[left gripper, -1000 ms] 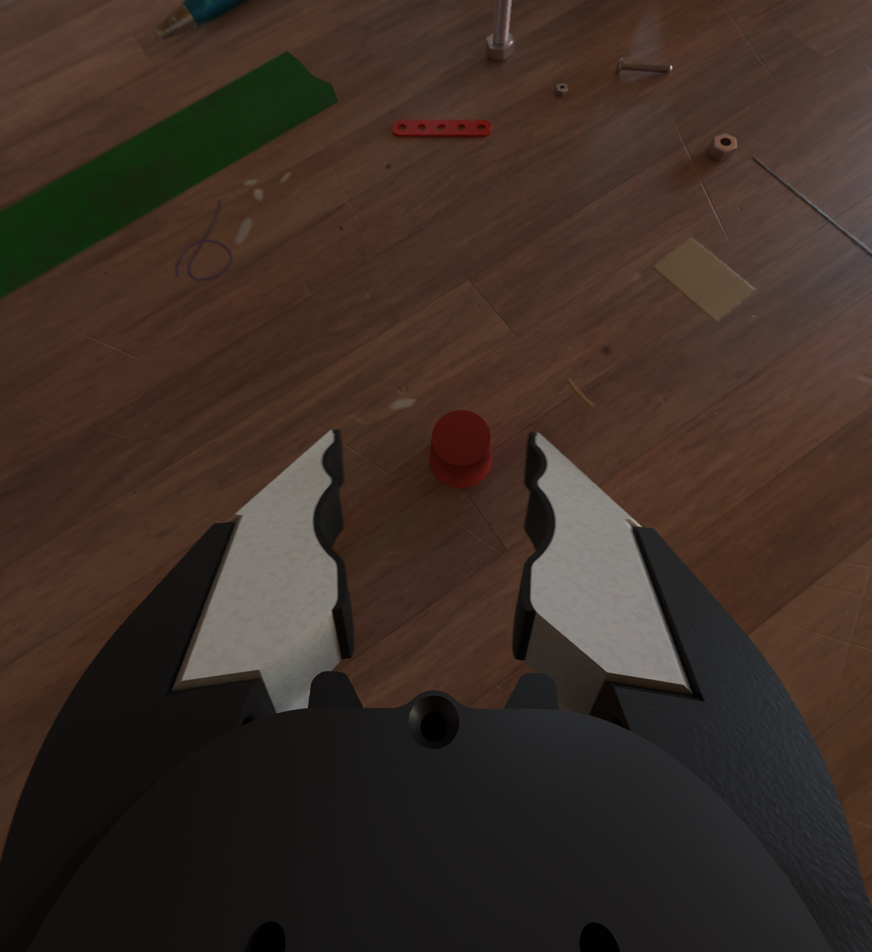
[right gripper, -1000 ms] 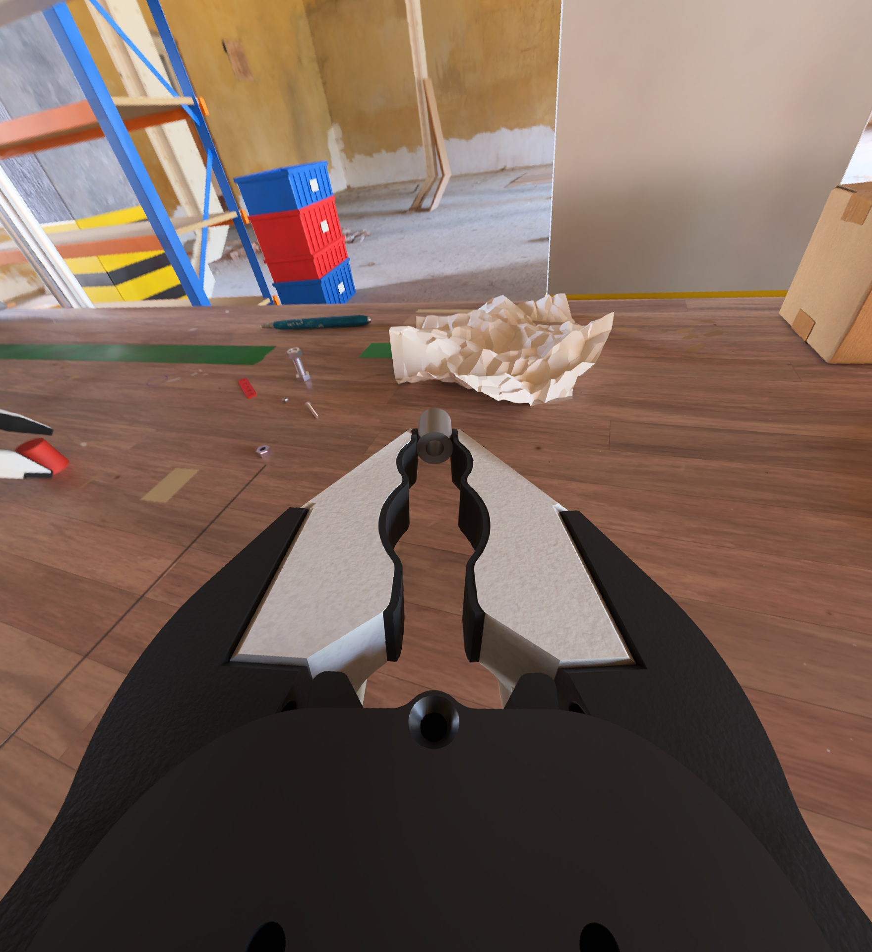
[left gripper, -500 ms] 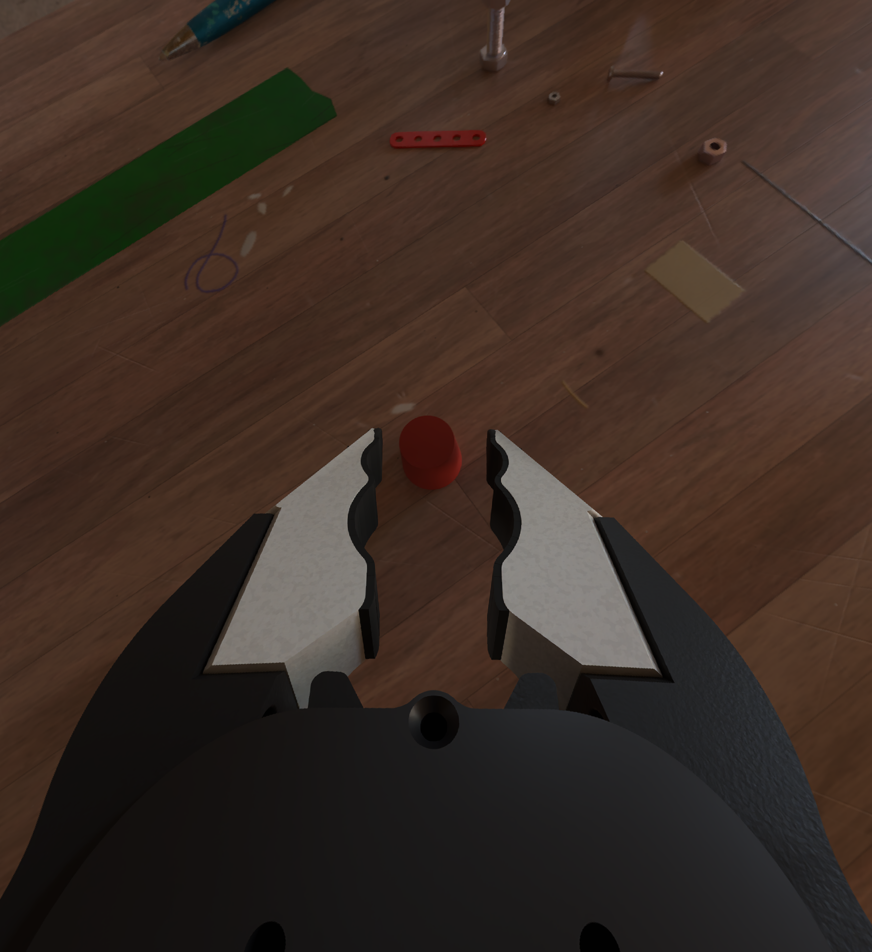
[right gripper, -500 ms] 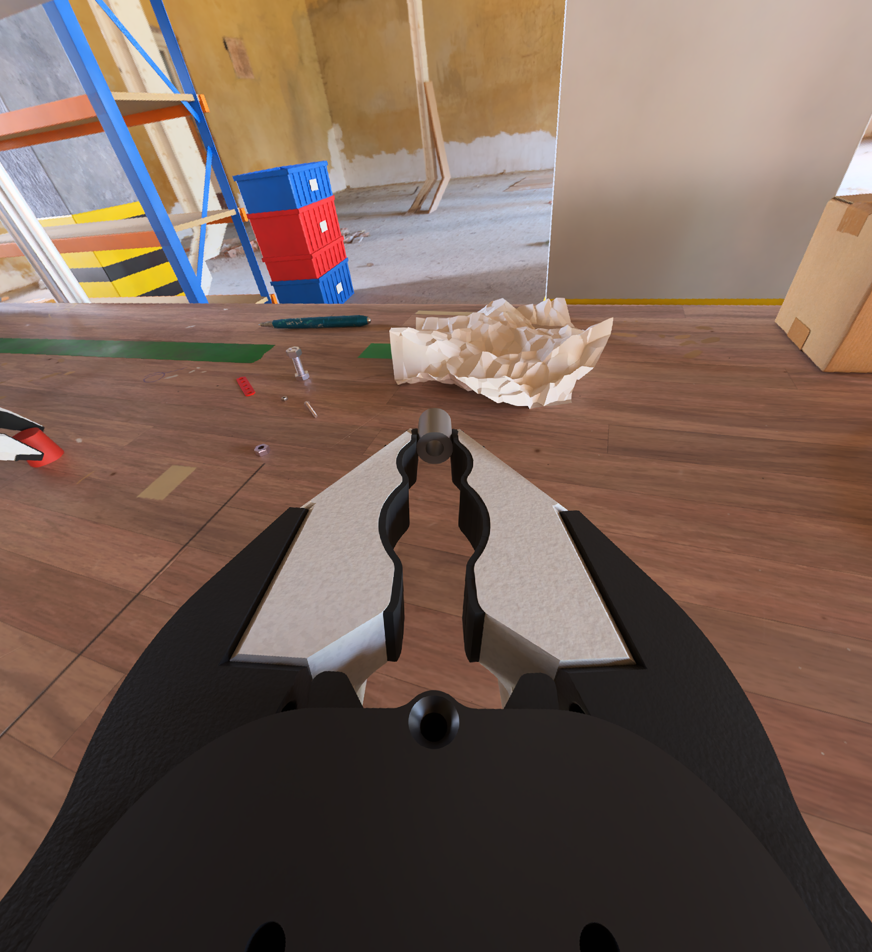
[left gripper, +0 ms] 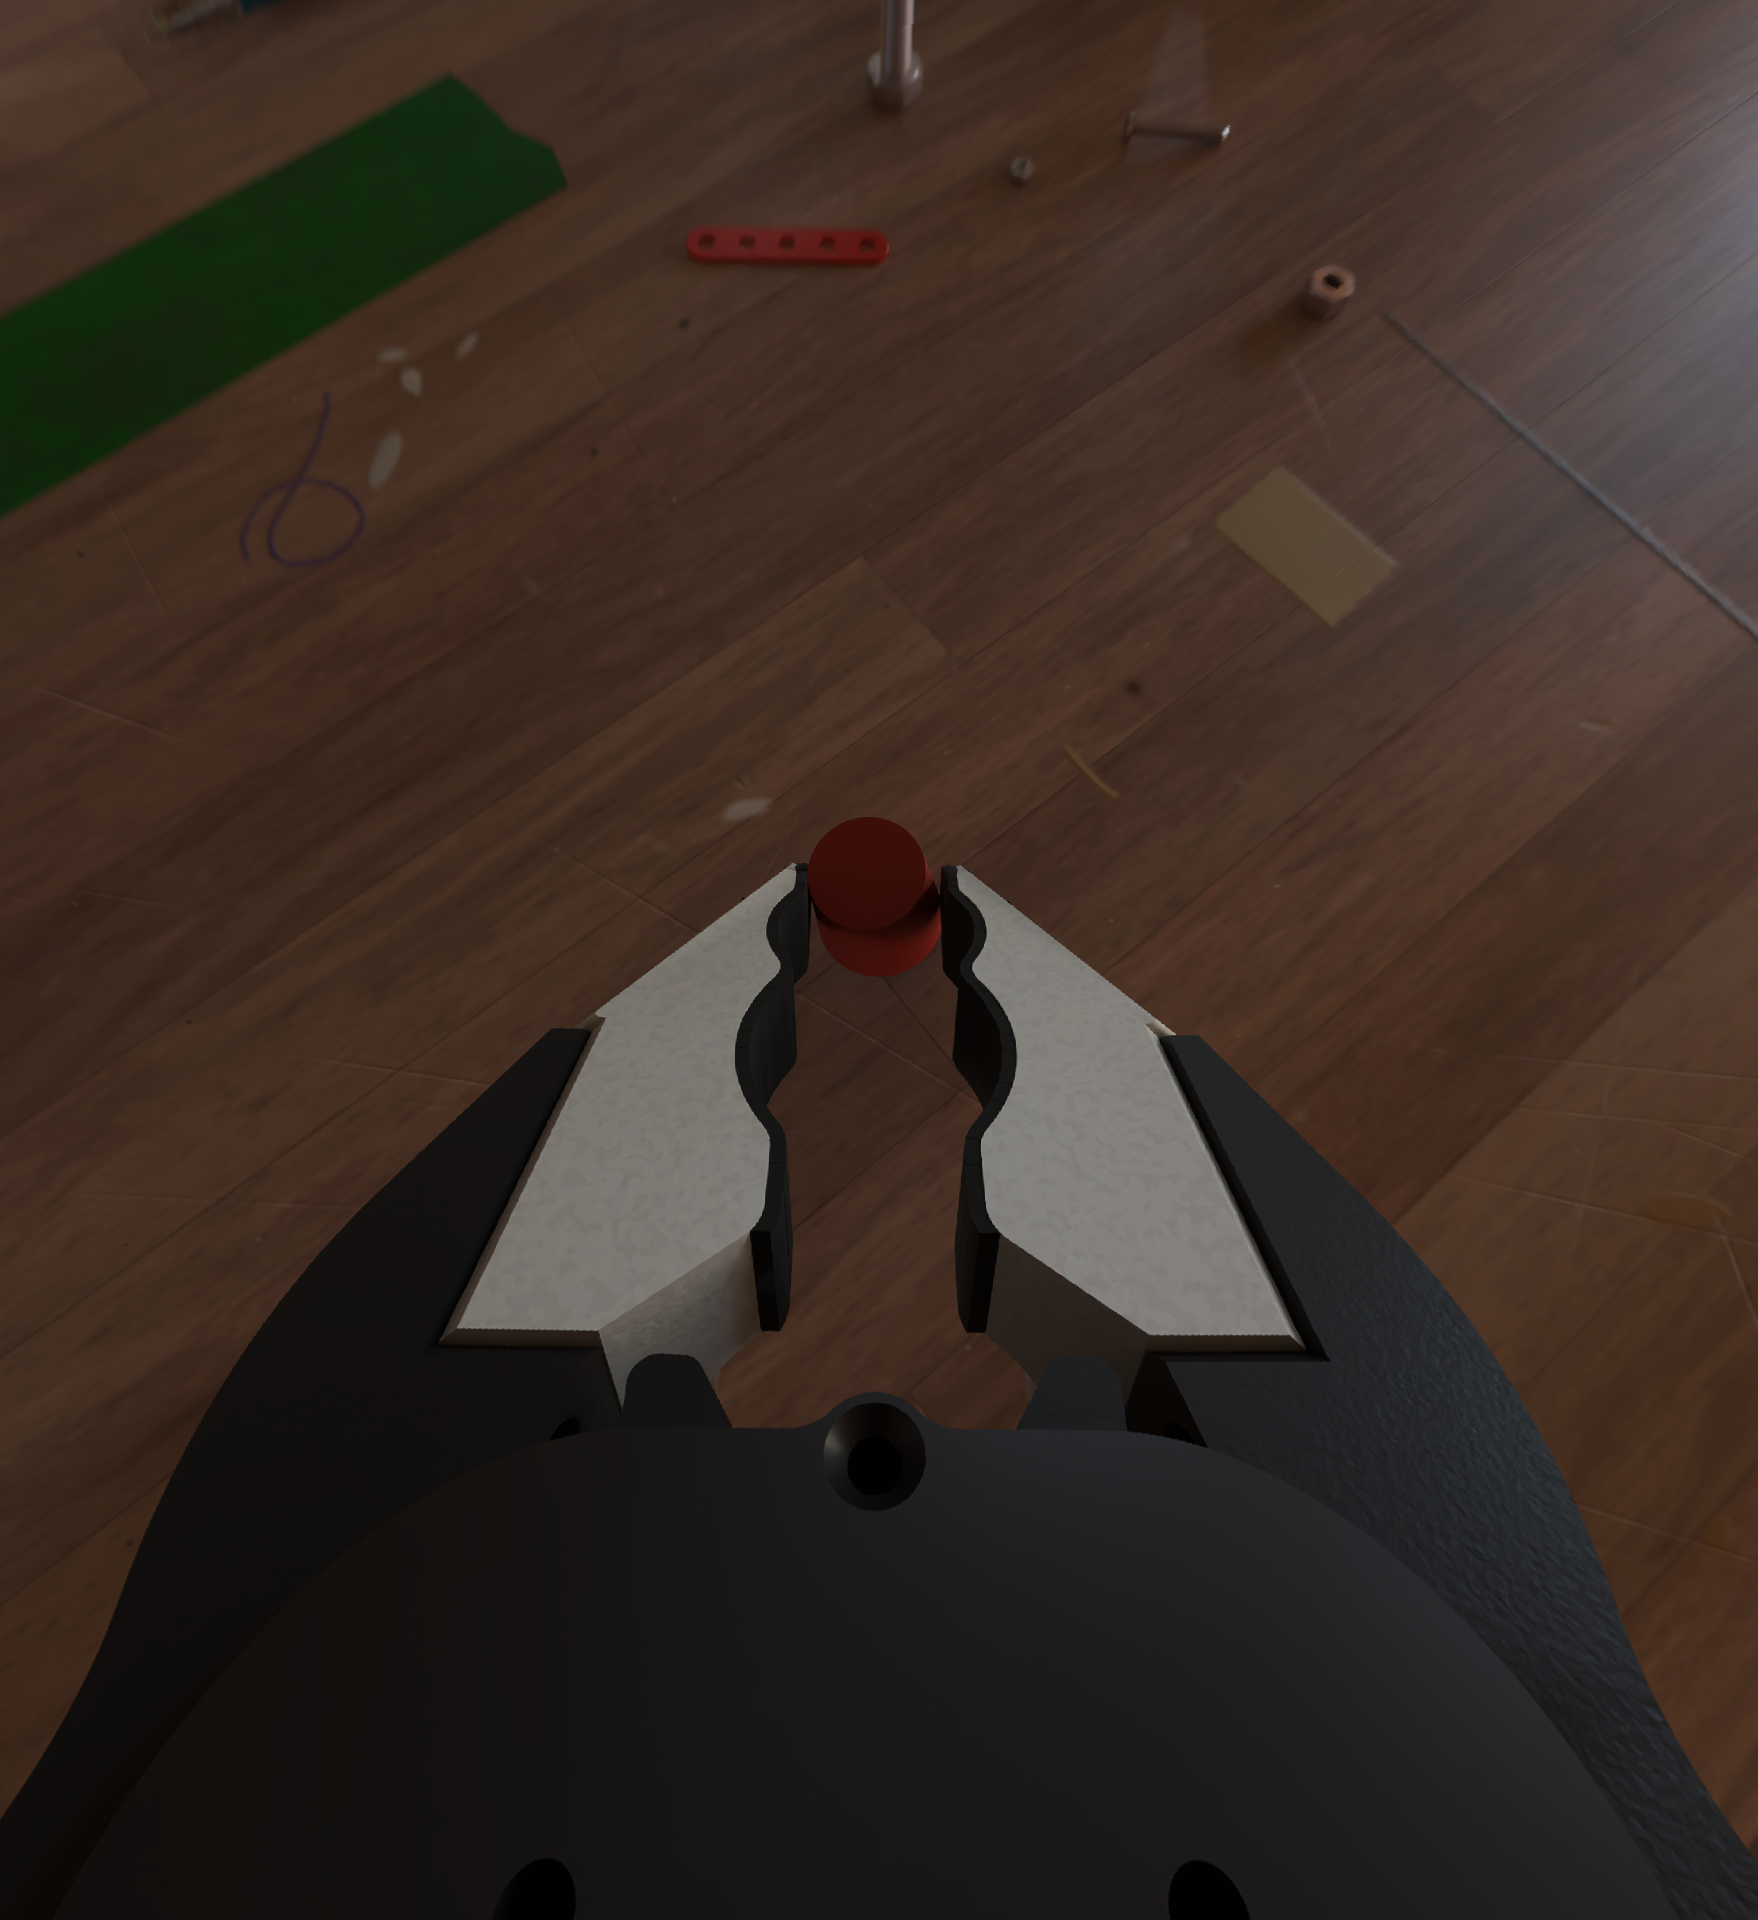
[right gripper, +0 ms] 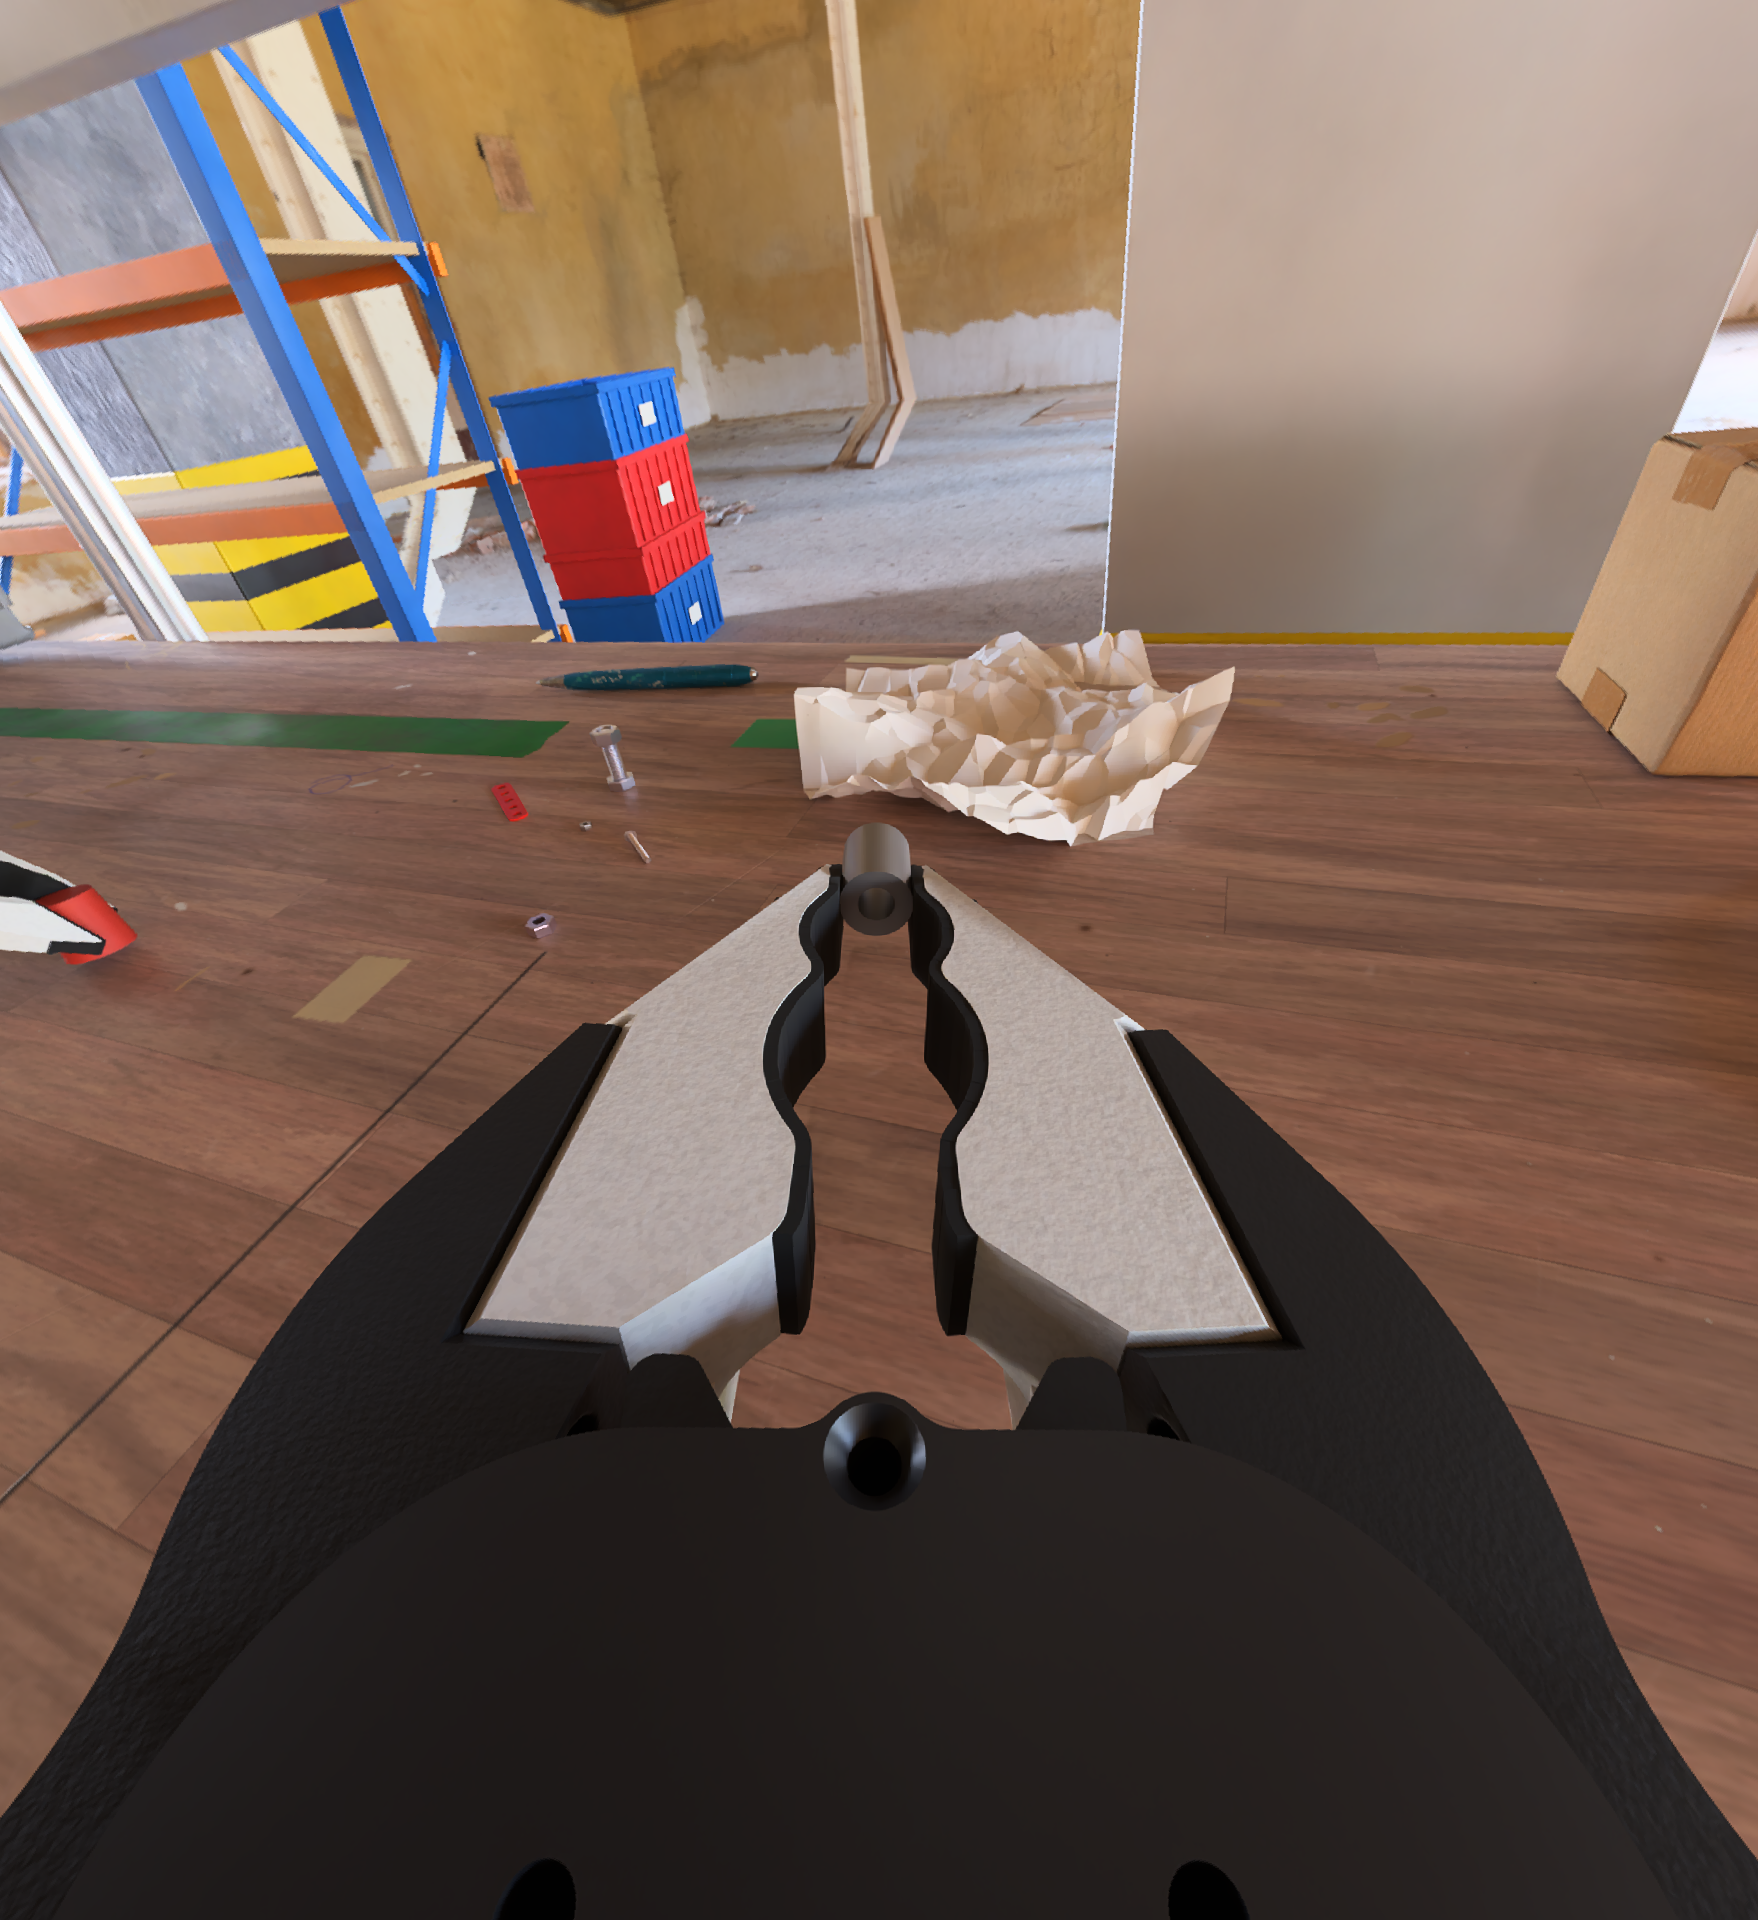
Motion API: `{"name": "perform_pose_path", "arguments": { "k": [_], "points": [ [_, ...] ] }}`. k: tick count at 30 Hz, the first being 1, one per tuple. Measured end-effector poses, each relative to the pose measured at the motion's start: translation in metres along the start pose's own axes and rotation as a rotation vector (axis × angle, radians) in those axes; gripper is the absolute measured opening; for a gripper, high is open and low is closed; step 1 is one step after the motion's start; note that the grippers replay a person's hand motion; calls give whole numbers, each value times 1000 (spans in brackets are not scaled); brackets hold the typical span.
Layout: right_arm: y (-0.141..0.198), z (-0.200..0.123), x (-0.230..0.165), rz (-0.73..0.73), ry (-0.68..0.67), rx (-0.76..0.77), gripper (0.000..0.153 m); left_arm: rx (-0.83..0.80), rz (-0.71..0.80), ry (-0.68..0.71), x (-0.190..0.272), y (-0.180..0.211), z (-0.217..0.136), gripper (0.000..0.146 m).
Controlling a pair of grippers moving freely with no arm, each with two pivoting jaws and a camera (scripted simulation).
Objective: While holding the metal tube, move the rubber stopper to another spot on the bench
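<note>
The red rubber stopper [left gripper: 873, 899] sits between the tips of my left gripper [left gripper: 875, 881], which is shut on it low over the wooden bench [left gripper: 1270, 935]. I cannot tell whether the stopper touches the wood. My right gripper [right gripper: 875, 894] is shut on the short grey metal tube [right gripper: 875, 883], held at the fingertips above the bench, its open end facing the camera. In the right wrist view the left gripper [right gripper: 75, 930] shows at the far left edge with the stopper [right gripper: 98, 925] at its tip.
Ahead of the left gripper lie a green tape strip [left gripper: 210, 281], a red perforated strip [left gripper: 787, 246], a bolt [left gripper: 894, 62], a nut [left gripper: 1329, 293] and a tan patch [left gripper: 1306, 543]. Crumpled paper [right gripper: 1010, 727], a cardboard box [right gripper: 1727, 613] and a teal pen [right gripper: 651, 678] lie farther back.
My left gripper's fingers have closed from wide open onto the red stopper. My right gripper still holds the metal tube and has hardly moved.
</note>
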State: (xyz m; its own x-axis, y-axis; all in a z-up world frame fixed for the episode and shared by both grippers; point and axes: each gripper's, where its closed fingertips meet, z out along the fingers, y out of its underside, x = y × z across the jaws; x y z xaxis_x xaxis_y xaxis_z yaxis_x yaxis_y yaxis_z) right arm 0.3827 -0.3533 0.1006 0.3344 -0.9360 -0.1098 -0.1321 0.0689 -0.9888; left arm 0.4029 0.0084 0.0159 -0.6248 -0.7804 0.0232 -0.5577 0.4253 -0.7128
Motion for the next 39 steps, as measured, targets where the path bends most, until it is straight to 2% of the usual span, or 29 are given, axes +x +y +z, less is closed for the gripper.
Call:
{"name": "perform_pose_path", "arguments": {
  "k": [4,6,8,11,14,18,26,27,28,30,35,39],
  "points": [
    [-3,-3,0,8,-9,27,11,125,56,57,18,-20,-24,24],
    [-5,-4,0,19,-16,41,11,201,119,160,44,-29,-39,24],
    [-7,-6,-1,33,-27,55,11,237,205,332,84,-29,-52,24],
    [-9,-8,-2,35,-32,74,11,195,344,545,135,-7,-57,24],
    [-12,-10,-1,-28,22,83,11,115,421,591,163,16,-45,24],
    [-11,-9,-3,-125,83,68,11,23,491,547,170,35,-30,24],
    [-7,-6,-5,-155,90,40,11,42,491,521,163,33,-34,24],
    [-7,-6,-5,-149,87,44,11,51,489,513,159,31,-37,31],
    [-8,-7,-5,-143,83,48,11,65,481,502,154,29,-40,46],
    [-8,-7,-5,-137,78,51,11,92,448,474,140,24,-45,57],
    [-5,-5,-6,-153,79,32,11,50,379,407,107,32,-41,58],
    [-5,-4,-7,-154,78,27,11,37,428,408,111,35,-37,58]
  ]
}}
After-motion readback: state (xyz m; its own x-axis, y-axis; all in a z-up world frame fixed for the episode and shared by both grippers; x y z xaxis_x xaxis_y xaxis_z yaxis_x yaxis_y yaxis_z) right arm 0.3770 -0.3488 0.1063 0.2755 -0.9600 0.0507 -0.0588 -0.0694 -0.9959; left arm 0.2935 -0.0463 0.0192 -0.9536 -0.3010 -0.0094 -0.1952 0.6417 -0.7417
